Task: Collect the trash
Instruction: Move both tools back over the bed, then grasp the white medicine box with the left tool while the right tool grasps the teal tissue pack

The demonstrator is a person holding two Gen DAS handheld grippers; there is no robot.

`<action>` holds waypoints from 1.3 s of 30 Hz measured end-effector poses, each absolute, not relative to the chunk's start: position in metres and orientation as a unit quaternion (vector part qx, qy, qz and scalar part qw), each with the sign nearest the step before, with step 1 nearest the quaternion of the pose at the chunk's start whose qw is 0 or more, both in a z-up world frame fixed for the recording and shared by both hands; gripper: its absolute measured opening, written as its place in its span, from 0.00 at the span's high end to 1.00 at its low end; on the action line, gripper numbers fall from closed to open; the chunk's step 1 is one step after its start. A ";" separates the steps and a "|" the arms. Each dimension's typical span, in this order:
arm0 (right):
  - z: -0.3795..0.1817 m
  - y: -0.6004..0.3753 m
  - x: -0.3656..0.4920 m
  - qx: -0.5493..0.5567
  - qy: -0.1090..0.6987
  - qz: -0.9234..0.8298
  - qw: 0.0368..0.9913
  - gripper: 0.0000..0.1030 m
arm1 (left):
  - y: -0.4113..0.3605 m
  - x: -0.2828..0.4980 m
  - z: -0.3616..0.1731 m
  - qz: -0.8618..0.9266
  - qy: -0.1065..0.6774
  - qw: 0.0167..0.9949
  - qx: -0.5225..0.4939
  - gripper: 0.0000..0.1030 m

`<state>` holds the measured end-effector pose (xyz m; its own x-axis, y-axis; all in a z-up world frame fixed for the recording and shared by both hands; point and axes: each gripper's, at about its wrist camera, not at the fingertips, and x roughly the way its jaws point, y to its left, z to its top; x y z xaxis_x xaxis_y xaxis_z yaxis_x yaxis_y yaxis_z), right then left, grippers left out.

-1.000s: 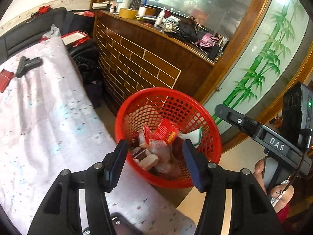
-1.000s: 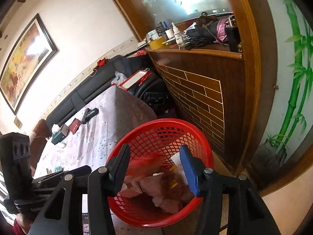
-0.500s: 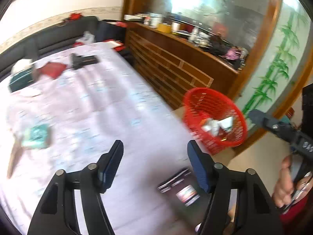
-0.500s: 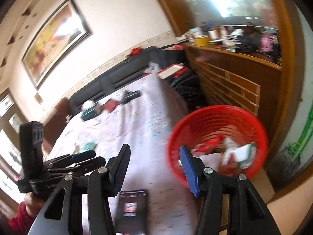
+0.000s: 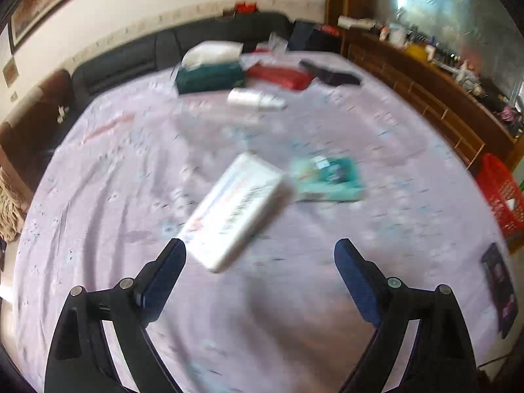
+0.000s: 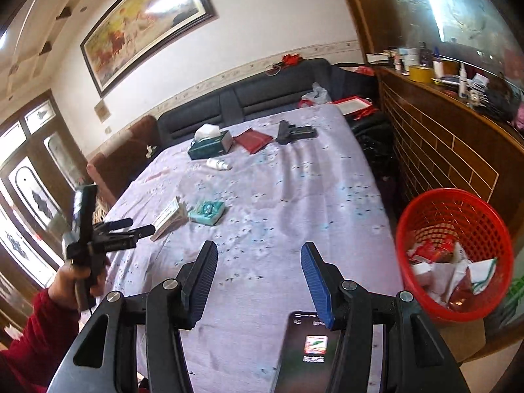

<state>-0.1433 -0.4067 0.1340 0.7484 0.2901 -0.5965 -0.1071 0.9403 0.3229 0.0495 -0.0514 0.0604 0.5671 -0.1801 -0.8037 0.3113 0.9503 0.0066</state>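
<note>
The red basket [image 5: 501, 193] that filled the left wrist view a second ago now sits at the right edge of that frame, and a white carton [image 5: 232, 209] lies in the middle instead, just ahead of the left gripper [image 5: 260, 255]. The carton is flat and oblong, white with dark print along one face, lying aslant on the lilac tablecloth [image 5: 131, 170]. It looks like light, thin cardboard, likely empty and easy to crush, so a gentle pinch across its narrow width near the close end seems best. Just right of it lies a teal packet [image 5: 327, 178], small and flat. The left gripper's jaws are opening, with nothing between them. The right gripper [image 6: 258, 278] stands partly apart and empty above a dark phone [image 6: 311, 347] in the lower middle of its view. Toward the top, a green tissue box [image 5: 209, 77], a white bottle [image 5: 255, 98] and a red wallet [image 5: 278, 77] rest
</note>
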 end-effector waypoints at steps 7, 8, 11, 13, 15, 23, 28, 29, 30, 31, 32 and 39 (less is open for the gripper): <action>0.131 -0.387 -0.130 0.119 0.354 0.111 0.921 0.44 | -0.044 0.089 0.038 -0.167 0.456 0.867 0.114 0.12; 0.131 -0.385 -0.128 0.116 0.356 0.110 0.920 0.44 | -0.047 0.092 0.035 -0.163 0.447 0.870 0.131 0.12; 0.130 -0.380 -0.123 0.110 0.364 0.111 0.918 0.44 | -0.053 0.100 0.027 -0.167 0.447 0.865 0.154 0.12; 0.129 -0.377 -0.116 0.105 0.370 0.116 0.916 0.44 | -0.059 0.107 0.020 -0.186 0.455 0.857 0.154 0.12; 0.129 -0.374 -0.111 0.103 0.376 0.122 0.913 0.44 | -0.063 0.116 0.011 -0.176 0.456 0.857 0.165 0.12; 0.121 -0.337 -0.054 0.049 0.406 0.189 0.893 0.42 | -0.056 0.116 0.012 -0.162 0.446 0.876 0.086 0.51; 0.102 -0.307 0.019 0.036 0.431 0.224 0.873 0.34 | -0.041 0.090 0.031 -0.146 0.441 0.885 0.019 0.51; 0.097 -0.300 0.034 0.035 0.439 0.234 0.867 0.34 | -0.037 0.080 0.038 -0.141 0.433 0.890 0.010 0.51; 0.091 -0.292 0.050 0.035 0.447 0.242 0.860 0.34 | -0.034 0.072 0.044 -0.137 0.426 0.894 0.005 0.51; 0.085 -0.285 0.066 0.033 0.448 0.242 0.860 0.34 | -0.031 0.065 0.049 -0.132 0.420 0.898 -0.003 0.51; 0.079 -0.276 0.079 0.028 0.452 0.243 0.858 0.34 | -0.028 0.060 0.052 -0.127 0.416 0.900 -0.007 0.51; 0.030 -0.238 0.154 0.029 0.507 0.264 0.820 0.34 | -0.017 0.020 0.068 -0.097 0.384 0.918 -0.012 0.50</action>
